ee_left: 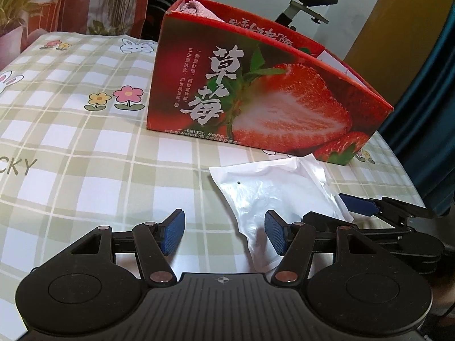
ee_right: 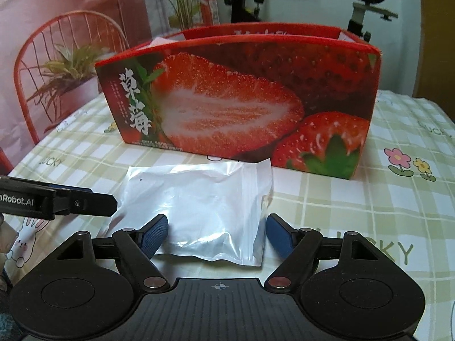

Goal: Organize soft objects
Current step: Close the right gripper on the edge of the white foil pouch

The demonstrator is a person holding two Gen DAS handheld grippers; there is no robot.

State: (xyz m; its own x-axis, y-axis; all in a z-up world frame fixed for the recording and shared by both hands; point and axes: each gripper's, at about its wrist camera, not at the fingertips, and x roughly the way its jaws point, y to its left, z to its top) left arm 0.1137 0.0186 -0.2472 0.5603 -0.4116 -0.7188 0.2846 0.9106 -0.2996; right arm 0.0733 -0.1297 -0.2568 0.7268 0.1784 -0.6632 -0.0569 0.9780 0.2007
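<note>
A white plastic pouch [ee_left: 273,190] [ee_right: 199,204] lies flat on the checked tablecloth in front of a red strawberry box [ee_left: 256,99] [ee_right: 241,108]. A pink cloth [ee_left: 196,7] shows inside the box at its far end. My left gripper [ee_left: 224,234] is open; its right fingertip [ee_left: 274,231] is at the pouch's near left corner. My right gripper [ee_right: 217,234] is open, with the pouch's near end between its fingers, not pinched. The right gripper also shows in the left wrist view [ee_left: 369,213], beside the pouch. The left gripper's finger [ee_right: 85,199] shows in the right wrist view, left of the pouch.
The table carries a green-checked cloth [ee_left: 71,142] with flowers and rabbits. A red wire chair [ee_right: 57,56] with a potted plant stands at the far left. An exercise bike [ee_right: 364,5] stands behind the box. The table edge runs at the right [ee_left: 409,176].
</note>
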